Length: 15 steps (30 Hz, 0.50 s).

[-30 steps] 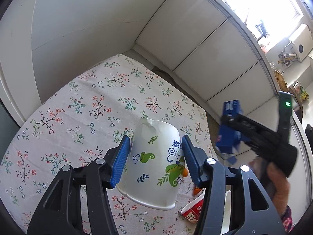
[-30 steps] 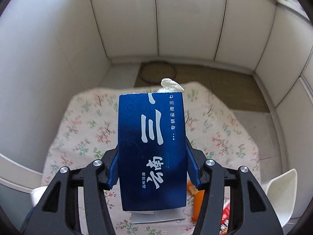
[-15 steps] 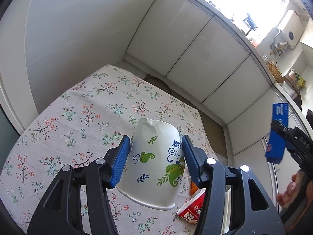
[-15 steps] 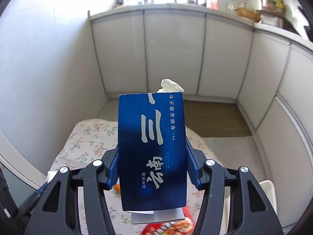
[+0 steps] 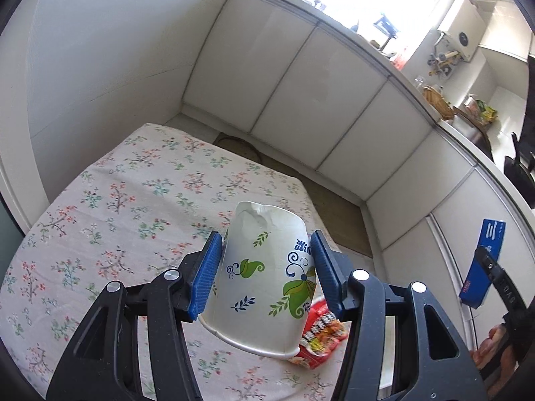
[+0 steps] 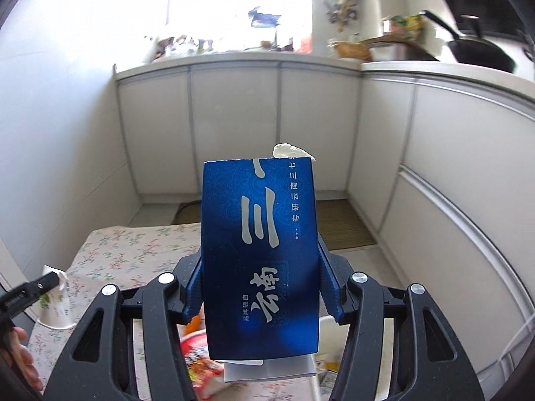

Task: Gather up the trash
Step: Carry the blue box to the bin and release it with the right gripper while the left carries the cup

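My left gripper (image 5: 265,274) is shut on a white paper cup (image 5: 264,280) with green leaf print, held upside down above the floral tablecloth (image 5: 133,207). My right gripper (image 6: 260,287) is shut on a blue carton (image 6: 260,254) with white Chinese characters, held upright in the air; a white scrap sticks out of its top. The carton also shows at the right edge of the left wrist view (image 5: 483,264), and the cup at the left of the right wrist view (image 6: 55,304). A red snack wrapper (image 5: 317,337) lies on the table below the cup.
The table stands in a corner of white walls and kitchen cabinets (image 5: 301,100). A red wrapper (image 6: 197,354), an orange piece and a white container (image 6: 329,334) lie under the carton. A counter with a black pan (image 6: 478,53) runs at the back right.
My right gripper has lifted the blue carton higher and tilted up, so the counter and window now show. My left gripper holds the cup much as before, its view tilted up a little.
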Tool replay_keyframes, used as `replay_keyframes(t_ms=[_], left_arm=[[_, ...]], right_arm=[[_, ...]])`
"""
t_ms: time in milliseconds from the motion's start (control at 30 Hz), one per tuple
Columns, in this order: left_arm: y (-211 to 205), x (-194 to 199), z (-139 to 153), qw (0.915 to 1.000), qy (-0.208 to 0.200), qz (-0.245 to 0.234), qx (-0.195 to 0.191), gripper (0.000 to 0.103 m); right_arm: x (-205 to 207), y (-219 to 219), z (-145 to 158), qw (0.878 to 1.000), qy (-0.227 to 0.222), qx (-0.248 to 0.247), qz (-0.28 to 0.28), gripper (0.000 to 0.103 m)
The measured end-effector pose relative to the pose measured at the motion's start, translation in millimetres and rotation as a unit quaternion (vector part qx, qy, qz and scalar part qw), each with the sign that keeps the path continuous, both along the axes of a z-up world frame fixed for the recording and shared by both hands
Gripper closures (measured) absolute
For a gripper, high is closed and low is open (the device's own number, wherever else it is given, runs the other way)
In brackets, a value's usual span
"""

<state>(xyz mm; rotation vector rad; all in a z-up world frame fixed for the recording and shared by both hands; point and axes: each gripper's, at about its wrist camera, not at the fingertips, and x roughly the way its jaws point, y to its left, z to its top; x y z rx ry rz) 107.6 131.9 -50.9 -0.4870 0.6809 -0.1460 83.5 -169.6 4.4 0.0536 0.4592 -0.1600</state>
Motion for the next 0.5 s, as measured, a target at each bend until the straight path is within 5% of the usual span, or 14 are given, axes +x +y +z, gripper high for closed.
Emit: replay_keyframes(t_ms=[233, 500], left_arm=[[-45, -14, 15, 0.9991, -0.012, -0.041, 0.001, 0.051], [-95, -21, 31, 0.9959, -0.027, -0.083, 0.022, 0.051]], right_arm=[[-28, -34, -17, 0.999, -0.008, -0.008, -0.043, 0.047], [-43, -66, -65, 0.997, 0.032, -0.012, -0.067, 0.046]])
